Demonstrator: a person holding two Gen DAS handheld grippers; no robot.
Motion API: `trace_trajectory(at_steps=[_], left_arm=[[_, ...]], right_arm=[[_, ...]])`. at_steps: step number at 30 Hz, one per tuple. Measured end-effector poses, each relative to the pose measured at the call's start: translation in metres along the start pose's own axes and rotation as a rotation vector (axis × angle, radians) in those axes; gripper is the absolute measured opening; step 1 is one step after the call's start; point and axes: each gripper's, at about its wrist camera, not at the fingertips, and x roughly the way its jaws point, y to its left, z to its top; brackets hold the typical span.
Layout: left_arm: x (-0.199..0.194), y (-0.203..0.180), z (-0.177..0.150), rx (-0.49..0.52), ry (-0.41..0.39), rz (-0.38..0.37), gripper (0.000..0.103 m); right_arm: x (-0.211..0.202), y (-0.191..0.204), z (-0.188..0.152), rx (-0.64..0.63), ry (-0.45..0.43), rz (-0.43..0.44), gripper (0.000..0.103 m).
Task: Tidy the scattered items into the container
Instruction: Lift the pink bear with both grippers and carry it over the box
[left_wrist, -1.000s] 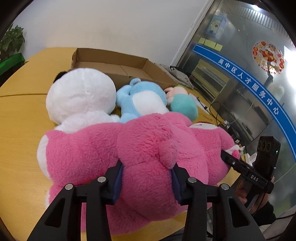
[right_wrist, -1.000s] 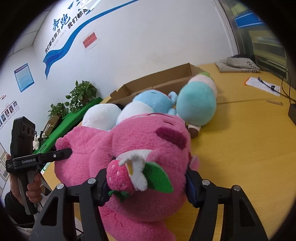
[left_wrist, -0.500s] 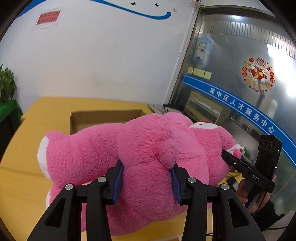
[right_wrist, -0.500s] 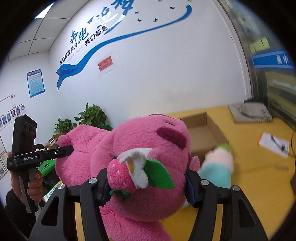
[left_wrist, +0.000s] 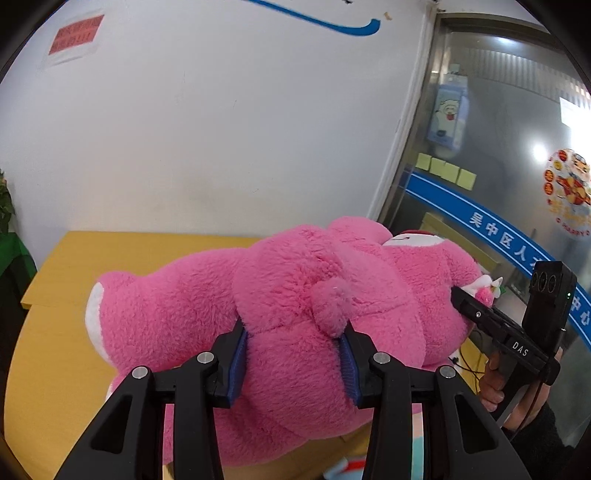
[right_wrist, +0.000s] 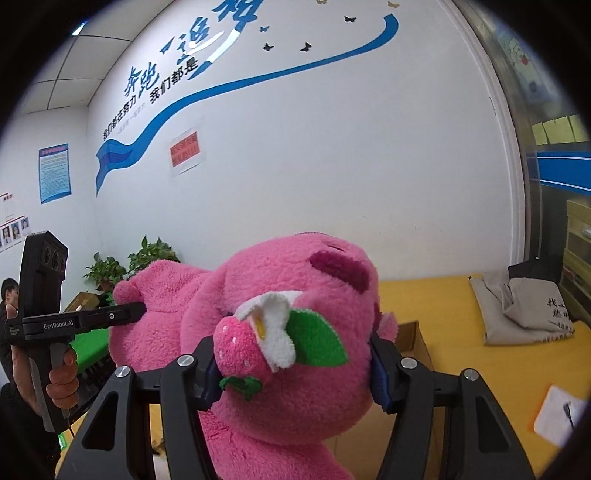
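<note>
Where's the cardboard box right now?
Only a corner of the cardboard box shows, in the right wrist view, on the yellow table just right of and behind the pink bear's head.

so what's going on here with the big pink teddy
A person holds a two-finger gripper in each hand, and both are clamped on the pink plush bear. The left gripper squeezes its rear near the tail, and the right gripper squeezes its head behind the strawberry decoration. The bear is held above the yellow table. A corner of the cardboard box shows behind the bear's head.
</note>
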Motion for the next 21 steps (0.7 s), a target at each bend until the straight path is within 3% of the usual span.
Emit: trace_trajectory(at_steps=[6,8,10,12,14,15,21], left_arm=[[0.111,0.046,-0.010,-0.051,0.121,0.022,0.045],[0.148,0.063,-0.026,-0.069,0.184,0.044,0.035],[0.187,0.081,-0.048,-0.098,0.269,0.064,0.015],[0.218,0.098,-0.071,-0.134,0.355,0.040,0.016],[0.225,0.099,-0.079,-0.123,0.351,0.019,0.018],[0.223,0.098,-0.078,-0.110,0.343,0.028,0.018],[0.205,0.085,-0.077,-0.053,0.352,0.059,0.027]], right_arm=[[0.090,-0.055,-0.014,0.047,0.081,-0.031,0.060],[0.124,-0.081,-0.035,0.107,0.123,-0.030,0.060],[0.153,-0.099,-0.058,0.160,0.183,-0.043,0.061],[0.186,-0.116,-0.084,0.178,0.287,-0.108,0.060],[0.207,-0.136,-0.104,0.238,0.386,-0.151,0.060],[0.208,-0.141,-0.105,0.263,0.395,-0.152,0.061],[0.208,-0.134,-0.098,0.189,0.493,-0.245,0.076]])
